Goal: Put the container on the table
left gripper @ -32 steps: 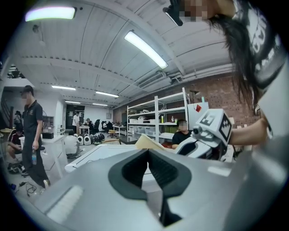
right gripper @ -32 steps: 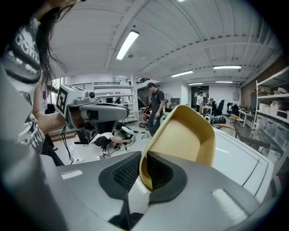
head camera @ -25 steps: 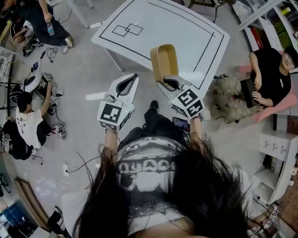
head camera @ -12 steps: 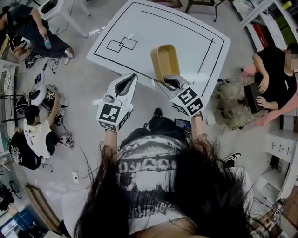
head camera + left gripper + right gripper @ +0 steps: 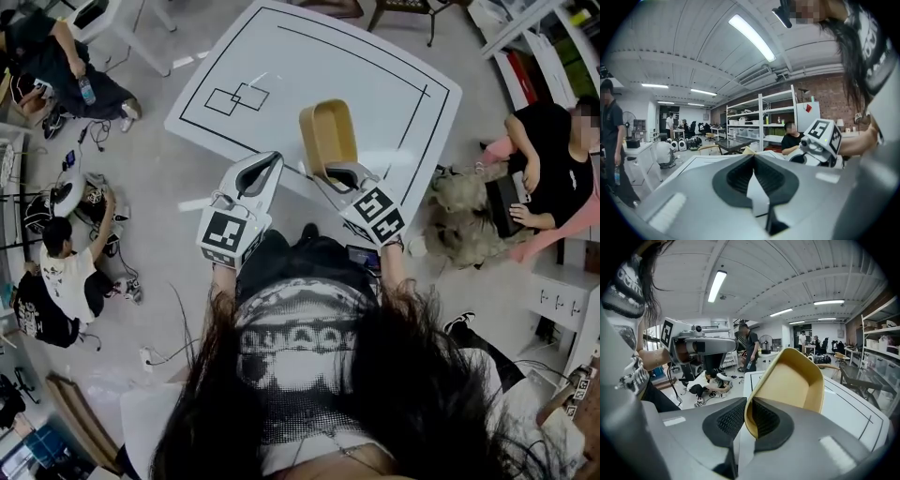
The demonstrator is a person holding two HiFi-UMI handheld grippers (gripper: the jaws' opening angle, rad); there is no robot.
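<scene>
A tan, deep oval container (image 5: 328,136) hangs tilted over the near edge of the white table (image 5: 375,66). My right gripper (image 5: 339,172) is shut on its near rim. In the right gripper view the dark pads (image 5: 764,420) pinch the container's wall (image 5: 792,380), one pad inside and one outside. My left gripper (image 5: 267,161) is level beside it on the left, over the table's near edge, shut and holding nothing. In the left gripper view its jaws (image 5: 752,161) meet at the tip, with the table top (image 5: 693,164) just beyond.
Black lines and two small overlapping squares (image 5: 236,97) mark the table. People sit on the floor at the left (image 5: 61,262). At the right a seated person (image 5: 548,150) is beside a fluffy heap (image 5: 469,211). White shelves (image 5: 562,309) stand at the right.
Both grippers have moved forward toward the table, with the container still in the right one. The table's near edge now lies closer under them.
</scene>
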